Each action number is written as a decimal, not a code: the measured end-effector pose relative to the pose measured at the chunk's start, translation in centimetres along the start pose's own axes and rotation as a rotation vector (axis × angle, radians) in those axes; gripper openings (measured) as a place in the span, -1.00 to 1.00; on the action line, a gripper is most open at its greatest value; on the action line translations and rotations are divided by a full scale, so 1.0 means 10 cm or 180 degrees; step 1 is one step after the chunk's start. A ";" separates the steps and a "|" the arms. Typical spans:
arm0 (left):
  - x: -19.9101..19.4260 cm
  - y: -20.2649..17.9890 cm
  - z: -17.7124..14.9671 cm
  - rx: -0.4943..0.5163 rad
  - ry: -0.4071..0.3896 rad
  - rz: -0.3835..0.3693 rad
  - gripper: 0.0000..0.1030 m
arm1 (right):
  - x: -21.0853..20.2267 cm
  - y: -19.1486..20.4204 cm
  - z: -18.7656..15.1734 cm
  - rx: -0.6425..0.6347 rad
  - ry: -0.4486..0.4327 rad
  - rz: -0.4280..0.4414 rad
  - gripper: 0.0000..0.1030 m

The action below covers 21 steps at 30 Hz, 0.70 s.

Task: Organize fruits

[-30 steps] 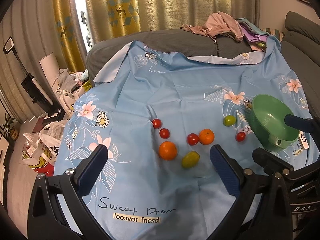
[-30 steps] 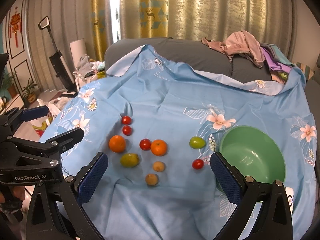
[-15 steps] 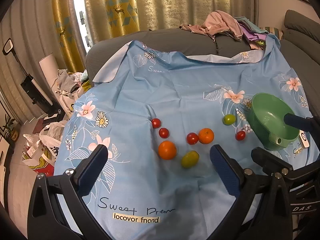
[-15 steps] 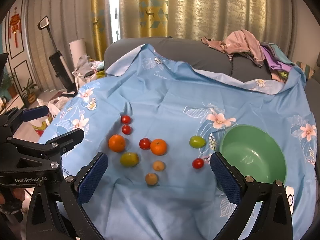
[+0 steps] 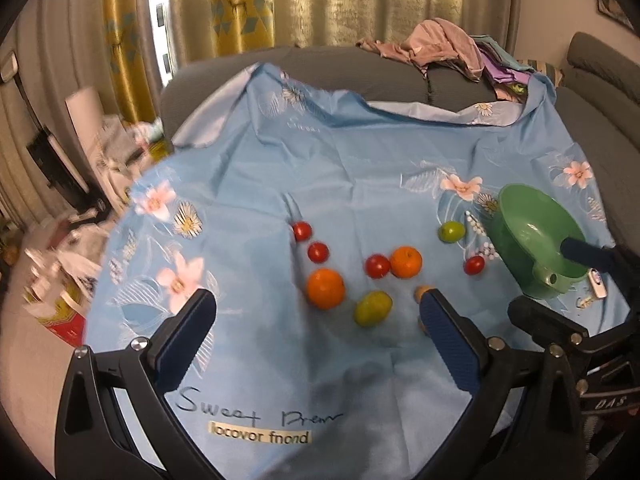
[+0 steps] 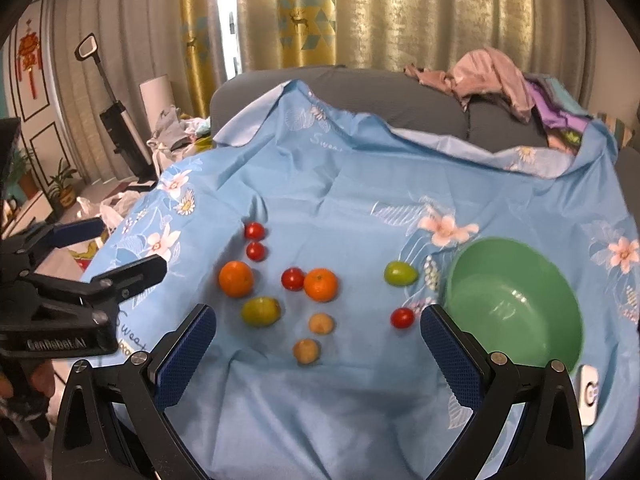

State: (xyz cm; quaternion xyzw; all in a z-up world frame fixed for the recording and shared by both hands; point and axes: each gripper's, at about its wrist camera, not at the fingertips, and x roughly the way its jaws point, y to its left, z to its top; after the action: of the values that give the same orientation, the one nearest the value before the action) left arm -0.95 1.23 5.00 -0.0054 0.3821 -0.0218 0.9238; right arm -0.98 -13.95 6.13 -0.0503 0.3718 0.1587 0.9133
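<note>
Both tools hung wide apart, gripping nothing. The right gripper (image 6: 318, 354) sat nearer the green bowl (image 6: 516, 248); the red cherry tomato (image 6: 402, 317) lay just left of its right finger

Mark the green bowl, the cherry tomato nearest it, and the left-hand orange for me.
green bowl (image 6: 452, 280): right wrist view, on its near-left rim.
cherry tomato (image 6: 402, 317): right wrist view, centre of the fruit.
left-hand orange (image 6: 235, 278): right wrist view, centre of its peel.

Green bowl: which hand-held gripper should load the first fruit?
Probably right. The right hand-held gripper is open and empty, with the red tomato and green bowl by its right finger. The left hand-held gripper sits farther from the bowl.
</note>
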 end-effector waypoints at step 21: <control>0.93 -0.24 -0.31 0.0309 0.0577 -0.0807 0.44 | 0.97 -0.34 -0.19 0.0145 0.0479 0.0433 0.46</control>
State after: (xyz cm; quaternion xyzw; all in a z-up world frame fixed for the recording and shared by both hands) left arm 3.34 -1.55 -3.67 -0.0070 0.4586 -0.1570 0.8746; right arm 5.40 -15.14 -2.03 -0.0159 0.4454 0.2076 0.8708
